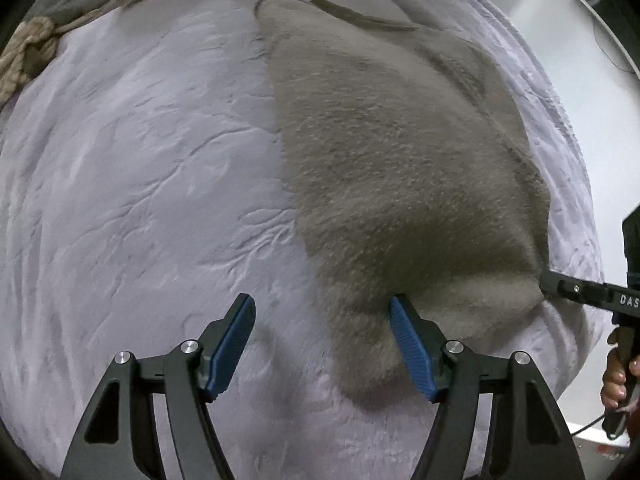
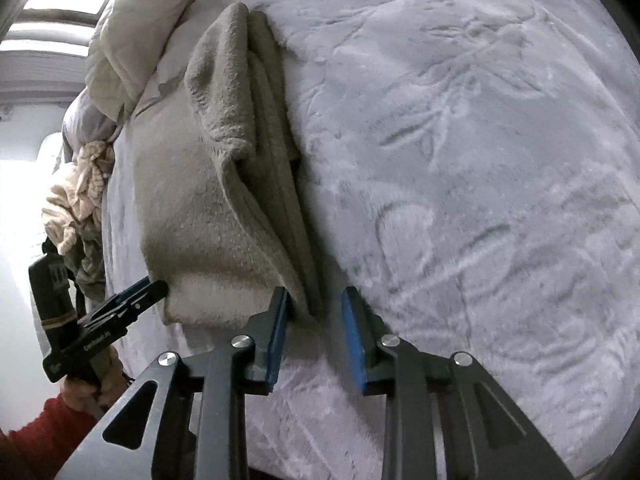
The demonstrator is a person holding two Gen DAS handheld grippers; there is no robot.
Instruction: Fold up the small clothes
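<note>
Fingers of both the left gripper and the right gripper stand released at the folded fleece garment on the bed, so pinching only one layer may undo the fold.

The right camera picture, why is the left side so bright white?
In the right wrist view, daylight from a window washes out the left edge, so detail there is lost. The fuzzy garment and blanket stay readable. The left wrist view is lit evenly, only bulged by the fisheye lens.
</note>
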